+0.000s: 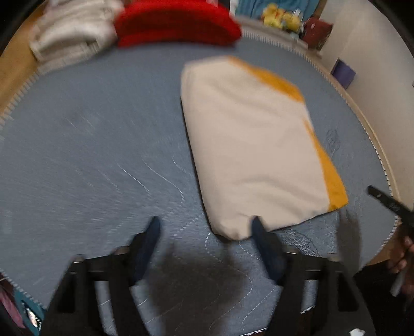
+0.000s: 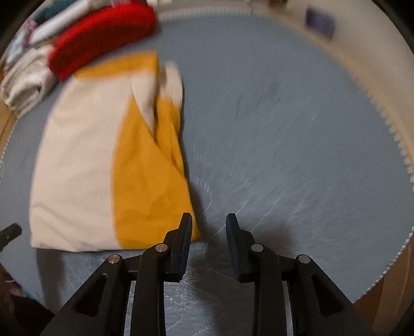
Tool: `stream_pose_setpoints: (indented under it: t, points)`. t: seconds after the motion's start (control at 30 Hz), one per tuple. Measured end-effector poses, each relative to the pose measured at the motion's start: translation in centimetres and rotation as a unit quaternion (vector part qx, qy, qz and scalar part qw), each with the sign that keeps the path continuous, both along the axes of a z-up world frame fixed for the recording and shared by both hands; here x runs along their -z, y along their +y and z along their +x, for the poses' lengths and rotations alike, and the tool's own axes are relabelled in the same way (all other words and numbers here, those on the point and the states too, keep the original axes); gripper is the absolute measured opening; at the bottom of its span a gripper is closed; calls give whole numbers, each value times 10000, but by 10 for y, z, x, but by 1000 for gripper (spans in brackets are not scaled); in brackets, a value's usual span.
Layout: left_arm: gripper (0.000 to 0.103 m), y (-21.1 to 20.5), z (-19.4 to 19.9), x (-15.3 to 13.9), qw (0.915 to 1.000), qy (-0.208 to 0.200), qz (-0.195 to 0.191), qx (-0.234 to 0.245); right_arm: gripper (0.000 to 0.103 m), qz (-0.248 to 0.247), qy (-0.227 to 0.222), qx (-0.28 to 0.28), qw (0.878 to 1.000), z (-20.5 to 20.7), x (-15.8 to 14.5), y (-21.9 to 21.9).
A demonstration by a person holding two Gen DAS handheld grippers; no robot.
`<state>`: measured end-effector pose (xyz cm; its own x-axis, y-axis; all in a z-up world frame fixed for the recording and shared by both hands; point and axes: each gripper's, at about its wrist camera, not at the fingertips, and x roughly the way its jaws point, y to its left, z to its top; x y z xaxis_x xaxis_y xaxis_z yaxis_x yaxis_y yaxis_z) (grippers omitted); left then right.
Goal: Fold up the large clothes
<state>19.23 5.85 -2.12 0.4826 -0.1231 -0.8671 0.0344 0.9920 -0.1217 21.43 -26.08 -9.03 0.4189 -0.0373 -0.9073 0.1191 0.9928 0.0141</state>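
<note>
The left tool (image 1: 204, 224) is hanging wide, its two fingers spread with nothing between them; the right-hand finger is showing against the near edge of the garment (image 1: 256, 144), though whether it is touching the cloth or passing over it cannot be told through the blur. The right tool (image 2: 209, 222) is standing at a narrower gap, also holding nothing, its left finger just beside the garment's orange near corner (image 2: 155, 206).

The garment is lying as a folded cream-and-orange rectangle on the blue quilted bench (image 1: 90, 144). Its far right part is bunching, with a cream flap (image 2: 170, 85) and loose orange folds not lying flat. Beyond it, at the far edge of the bench, a red pile (image 1: 176, 23) and a pale pile (image 1: 72, 33) are sitting side by side; in the right view the red one is seeming to overlap the garment's far end.

By its look the garment is going to handle as soft, light, limp cloth: it will be drooping from any single pinch, and stacked layers may be sliding apart if only the top one is caught. The quilted cover looks likely to be dragging on it somewhat. A sensible hold is looking like the two near corners, one per tool, biting through every layer at the folded edge, so the bundle is lifting evenly.
</note>
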Motion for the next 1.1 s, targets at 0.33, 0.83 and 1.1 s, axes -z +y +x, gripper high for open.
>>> stream_pose_setpoints:
  t: [0.33,0.83,1.1]
  points:
    - [102,-36,-115,-52,9901,-1276,347,-479,95,-422,-1947,-258,9796,-133,-98,52]
    - [102,-67,-117,-18,9930,-1091,158,-433,102,-491,-1879,-864,9772,-157,-68,96]
    - [102,-66,-114,-17,9919,-1130,159,-551,102,-564,-1858,-929,9766,-151,-64,106]
